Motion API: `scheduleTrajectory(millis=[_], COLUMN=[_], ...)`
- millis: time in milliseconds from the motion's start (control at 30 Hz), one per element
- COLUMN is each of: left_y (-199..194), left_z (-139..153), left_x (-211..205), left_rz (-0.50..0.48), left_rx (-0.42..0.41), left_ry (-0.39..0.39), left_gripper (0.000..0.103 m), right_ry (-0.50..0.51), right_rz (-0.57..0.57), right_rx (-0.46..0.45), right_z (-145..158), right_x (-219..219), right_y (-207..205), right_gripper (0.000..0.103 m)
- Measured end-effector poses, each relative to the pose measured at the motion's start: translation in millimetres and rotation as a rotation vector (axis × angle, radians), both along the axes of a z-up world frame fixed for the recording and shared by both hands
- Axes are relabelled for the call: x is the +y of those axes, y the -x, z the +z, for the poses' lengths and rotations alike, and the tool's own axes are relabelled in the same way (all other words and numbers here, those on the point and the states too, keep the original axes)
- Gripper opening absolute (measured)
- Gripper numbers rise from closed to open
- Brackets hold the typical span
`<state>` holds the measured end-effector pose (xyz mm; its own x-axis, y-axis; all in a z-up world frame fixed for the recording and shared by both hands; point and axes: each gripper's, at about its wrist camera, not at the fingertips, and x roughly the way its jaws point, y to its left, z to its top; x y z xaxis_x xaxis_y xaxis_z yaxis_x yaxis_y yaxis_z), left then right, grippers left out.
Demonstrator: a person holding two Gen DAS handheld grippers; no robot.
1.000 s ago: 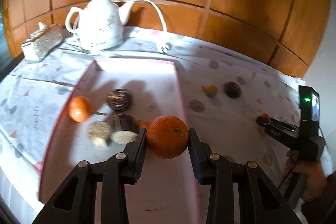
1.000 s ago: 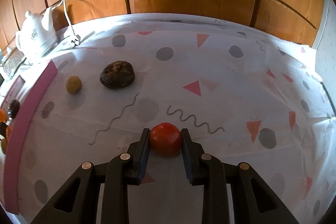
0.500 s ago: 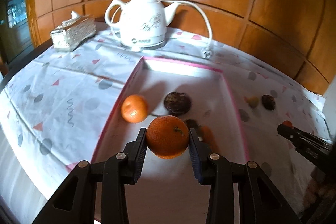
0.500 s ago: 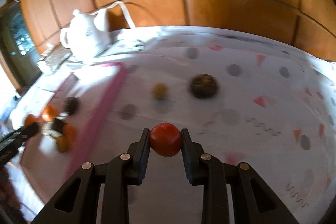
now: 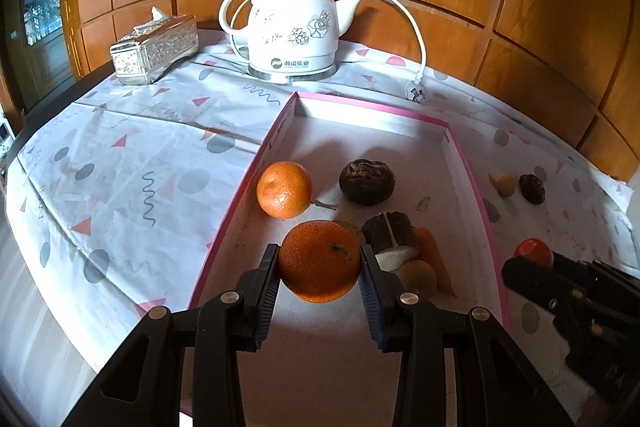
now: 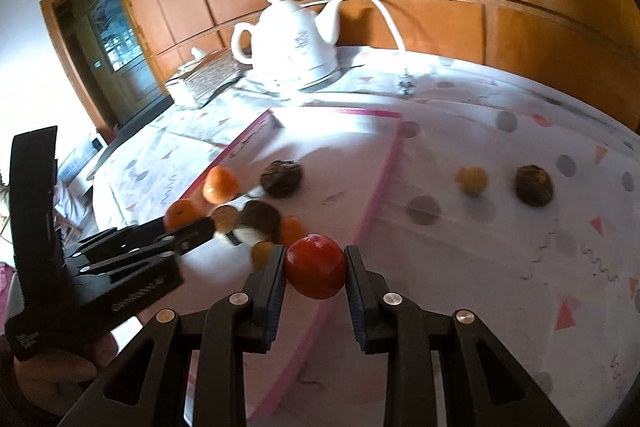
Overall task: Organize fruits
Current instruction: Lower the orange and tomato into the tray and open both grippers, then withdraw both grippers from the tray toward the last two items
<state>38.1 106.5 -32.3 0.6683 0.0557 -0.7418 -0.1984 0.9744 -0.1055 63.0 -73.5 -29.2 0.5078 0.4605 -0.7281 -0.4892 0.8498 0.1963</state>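
Observation:
My left gripper [image 5: 319, 261] is shut on an orange [image 5: 319, 259] and holds it above the near part of the pink-rimmed tray [image 5: 240, 187]. In the tray lie another orange [image 5: 284, 189], a dark round fruit [image 5: 367, 181], a cut dark fruit [image 5: 390, 233] and a small yellow fruit [image 5: 418, 277]. My right gripper [image 6: 315, 265] is shut on a red tomato [image 6: 315, 265] above the tray's right rim [image 6: 376, 187]. A small yellow fruit [image 6: 473, 179] and a dark fruit [image 6: 534, 185] lie on the cloth right of the tray.
A white electric kettle [image 5: 292, 27] with its cord and plug [image 5: 416, 91] stands behind the tray. A silver tissue box [image 5: 154, 45] sits at the back left. Wooden wall panels run behind the table. The table's edge [image 5: 60, 307] curves at the left.
The left gripper with its orange has drawn back toward the tray's near left. The right gripper has carried the tomato left, from over the cloth to the tray's right rim.

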Motion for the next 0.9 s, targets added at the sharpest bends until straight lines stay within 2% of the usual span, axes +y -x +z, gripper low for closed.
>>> scheduleTrajectory(millis=[500,600,667,733,900], left_y=[0,2,3,3,6], left_z=[-9,-7,-5,-4,-5], left_x=[8,9,9,10,9], left_rz=[0.045,0.051,0.056,0.06,0.062], left_rx=[0.036,0.022,0.013,0.009,0.012], left_ry=[0.007,0.004,0.0,0.0,0.003], left_gripper=[0.039,0.046,0.052,0.053,0.053], right_ry=[0.036,0.047,0.047,0.046,0.05], right_rz=[0.045,0.05,0.054,0.053,0.043], right_rx=[0.022,0.03,0.027,0.023,0.025], right_z=[-10,-14,-14,-15,-17], right_x=[21,26,27,28,27], right_y=[2,0,0,1,4], right_gripper=[0.029,0.029,0.032,0.041,0.043])
